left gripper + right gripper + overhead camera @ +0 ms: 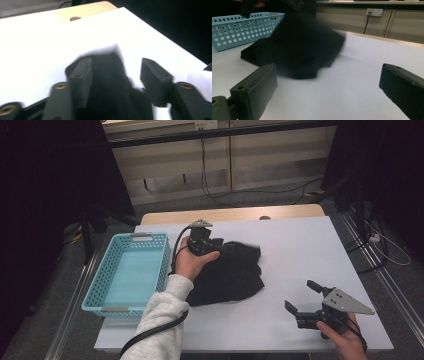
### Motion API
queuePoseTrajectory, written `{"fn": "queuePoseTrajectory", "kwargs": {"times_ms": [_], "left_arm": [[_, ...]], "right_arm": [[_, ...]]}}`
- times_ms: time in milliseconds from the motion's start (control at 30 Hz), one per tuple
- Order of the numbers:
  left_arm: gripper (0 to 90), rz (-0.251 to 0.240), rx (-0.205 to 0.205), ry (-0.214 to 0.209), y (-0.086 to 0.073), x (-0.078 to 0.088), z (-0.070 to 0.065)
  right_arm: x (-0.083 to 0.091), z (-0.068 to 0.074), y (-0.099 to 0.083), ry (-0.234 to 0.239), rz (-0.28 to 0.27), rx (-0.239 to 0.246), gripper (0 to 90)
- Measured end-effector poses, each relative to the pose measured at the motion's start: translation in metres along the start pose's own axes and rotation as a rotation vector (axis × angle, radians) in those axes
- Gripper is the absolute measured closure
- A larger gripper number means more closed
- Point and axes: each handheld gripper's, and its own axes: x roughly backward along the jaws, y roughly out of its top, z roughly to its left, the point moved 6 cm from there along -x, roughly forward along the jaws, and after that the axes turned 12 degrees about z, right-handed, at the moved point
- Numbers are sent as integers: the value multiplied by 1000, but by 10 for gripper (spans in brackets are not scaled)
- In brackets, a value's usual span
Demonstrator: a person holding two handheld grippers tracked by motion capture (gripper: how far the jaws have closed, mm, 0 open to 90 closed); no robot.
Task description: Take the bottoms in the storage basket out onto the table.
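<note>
Left gripper view: left tongs spread, black cloth between, seemingly unpinched; high view: right tongs spread.

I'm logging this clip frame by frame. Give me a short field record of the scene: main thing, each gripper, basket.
main thing: black cloth, crumpled mid-table
left gripper: over the cloth's top edge, fingers apart, cloth between them
right gripper: open, holding nothing, near the table's front right
basket: blue, left of the cloth, nothing in it
</note>
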Motion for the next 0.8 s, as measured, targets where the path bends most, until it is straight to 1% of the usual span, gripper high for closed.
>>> {"fn": "queuePoseTrajectory", "kwargs": {"times_ms": [33, 100, 167, 200, 233, 267, 300, 333, 367, 433, 467, 533, 567, 600, 633, 700, 733, 767, 800], "left_arm": [[336, 7, -6, 6, -5, -1, 2], [297, 9, -5, 8, -12, -1, 5], [246, 5, -1, 9, -15, -1, 6], [230, 1, -2, 11, -17, -1, 7], [230, 9, -5, 14, -20, 0, 7], [209, 2, -18, 26, -25, 1, 7], [197, 1, -23, 36, -27, 2, 7], [185, 1, -23, 36, -27, 2, 7], [175, -3, -26, 43, -28, 3, 7], [170, 13, -42, 57, -36, 4, 7], [160, 16, -41, 60, -39, 4, 8], [149, 25, -39, 61, -44, 4, 8], [144, 25, -39, 61, -44, 4, 8], [140, 30, -49, 67, -48, 4, 8], [136, 35, -50, 72, -50, 3, 8], [129, 34, -46, 74, -51, 3, 8], [128, 44, -56, 78, -55, 2, 7], [128, 44, -56, 78, -55, 2, 7], [128, 42, -65, 80, -57, 2, 6]], "right_arm": [[0, 0, 0, -2, 2, 4, 6], [-1, 1, 1, -1, 3, 5, 6], [-2, 1, 1, -3, 5, 20, 6], [-2, 1, 2, -4, 9, 23, 6], [-2, 1, 2, -4, 9, 23, 6], [-4, 3, 2, -4, 15, 30, 6], [-4, 3, 2, -5, 18, 33, 6], [-5, 3, 2, -5, 23, 35, 6], [-6, 3, 2, -10, 25, 38, 6], [-7, 3, 3, -7, 31, 41, 6], [-7, 3, 3, -8, 31, 43, 6], [-8, 2, 4, -10, 30, 43, 6], [-8, 2, 5, -11, 31, 39, 6], [-9, 2, 5, -11, 30, 39, 6], [-9, 2, 5, -12, 31, 39, 6], [-10, 2, 5, -12, 33, 41, 6], [-10, 2, 5, -13, 35, 39, 6], [-11, 2, 5, -15, 37, 40, 6], [-11, 2, 5, -15, 35, 41, 6]]}}
